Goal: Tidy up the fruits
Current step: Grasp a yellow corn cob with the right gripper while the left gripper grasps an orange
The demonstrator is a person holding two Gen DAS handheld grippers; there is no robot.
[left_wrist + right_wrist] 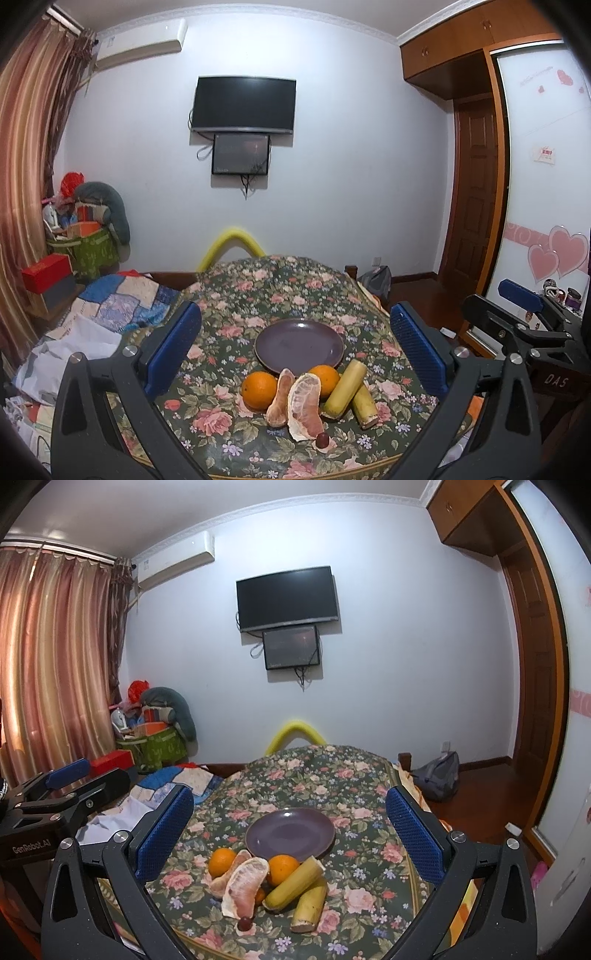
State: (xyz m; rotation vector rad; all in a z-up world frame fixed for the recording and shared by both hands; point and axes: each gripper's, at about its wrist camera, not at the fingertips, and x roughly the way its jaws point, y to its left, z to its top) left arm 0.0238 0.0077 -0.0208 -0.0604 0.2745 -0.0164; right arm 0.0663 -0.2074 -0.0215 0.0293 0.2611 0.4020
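The left gripper point(295, 350) is wide open and holds nothing; its blue pads stand well apart above the near edge of the table. The right gripper point(290, 834) is in the same condition: fully spread, empty, clear of the fruit. Each tool is visible in the other's view, side by side, neither touching anything.

The fruit lies in a tight cluster on the flowered tablecloth point(236, 295), just in front of the purple plate point(299, 345), which is bare. The cluster holds two oranges: one at the left point(258, 390) and one behind point(325, 379). Two peeled pomelo wedges point(304, 404) lean between them, two banana pieces point(345, 391) lie crossed at the right, and a small dark red grape point(322, 440) sits at the nearest edge, touching the larger wedge. No piece has reached the plate, so the task appears to be at its start.

Risks noted:
- The pieces touch or overlap. Closing on one is likely to nudge its neighbours; an orange could roll across the cloth toward the table edge.
- The upper banana piece rests on the lower. Lifting the lower one first would probably tip the upper.
- The pomelo wedges look soft and peeled; a hard squeeze may tear them.
- The grape is small and round and may slip out from between the pads.
- The plate is shallow, so round fruit may roll off.
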